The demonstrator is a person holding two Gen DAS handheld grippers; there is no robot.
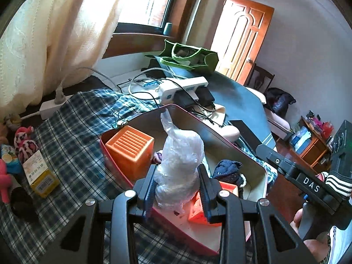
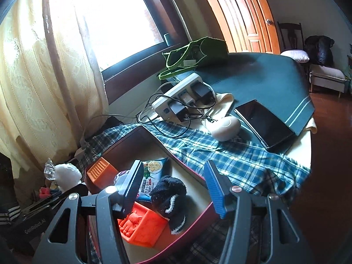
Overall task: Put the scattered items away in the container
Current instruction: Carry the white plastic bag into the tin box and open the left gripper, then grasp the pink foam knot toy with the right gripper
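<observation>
We find the left gripper (image 1: 177, 189) clamped on a crumpled clear plastic bag (image 1: 179, 165), held above the near edge of the red container (image 1: 239, 151). The right gripper (image 2: 173, 187) stands wide apart with nothing between its blue pads (image 2: 214, 189), poised over the same container (image 2: 129, 138). Inside it we note two orange blocks (image 1: 129, 149) (image 2: 140, 226), a dark sock (image 2: 169, 195) and a snack packet (image 2: 151, 173). The container rests on a plaid cloth (image 2: 231, 154). Outside it, to the left, lie a yellow box (image 1: 40, 173) and a pink spotted toy (image 1: 23, 142), well apart from the container.
</observation>
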